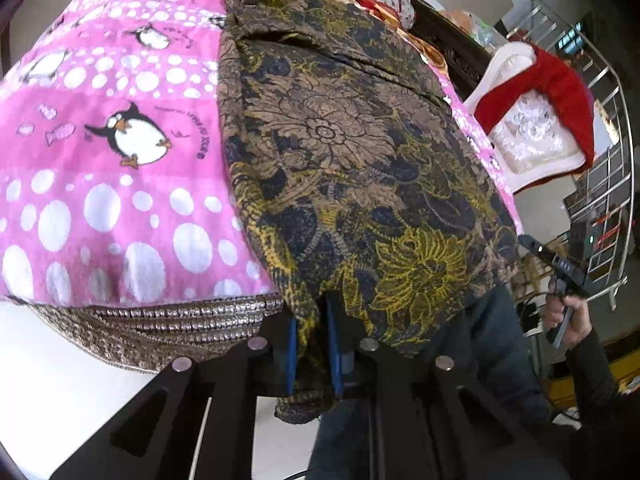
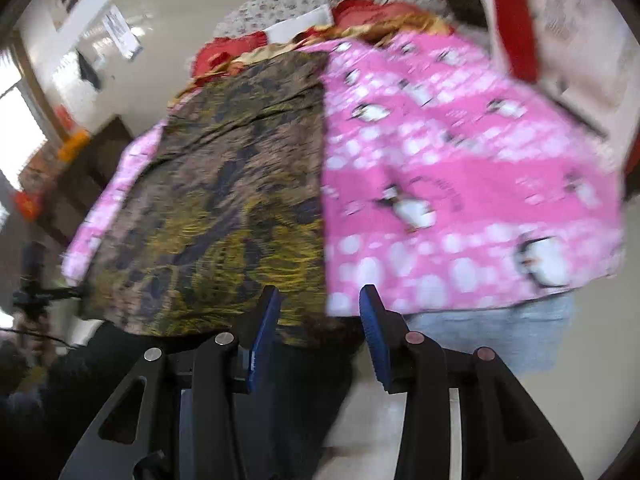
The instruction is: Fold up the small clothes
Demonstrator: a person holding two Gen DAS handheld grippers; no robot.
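A dark floral garment (image 1: 352, 152), patterned in brown, black and yellow, is spread lengthwise over a pink blanket (image 1: 100, 168) printed with penguins and white dots. The blanket covers a bed, and a brown woven mat edge (image 1: 168, 328) is seen below the blanket's near border.

In the left wrist view, the near hem of the garment hangs over the bed edge and is pinched between the blue pads of the left tongs (image 1: 312, 352), which are pressed together on the cloth. A bunch of fabric is seen hanging below the pads. At the far right of this view, the right tongs (image 1: 556, 264) are seen held in a hand (image 1: 568, 320), well apart from the garment's corner.

In the right wrist view, which is blurred, the right tongs (image 2: 320, 320) are seen spread wide, with nothing between the blue pads. They are held just before the near edge of the garment (image 2: 224, 184), beside the line where it meets the blanket (image 2: 460, 184). Red and gold bedding (image 2: 360, 20) is piled at the far end of the bed.
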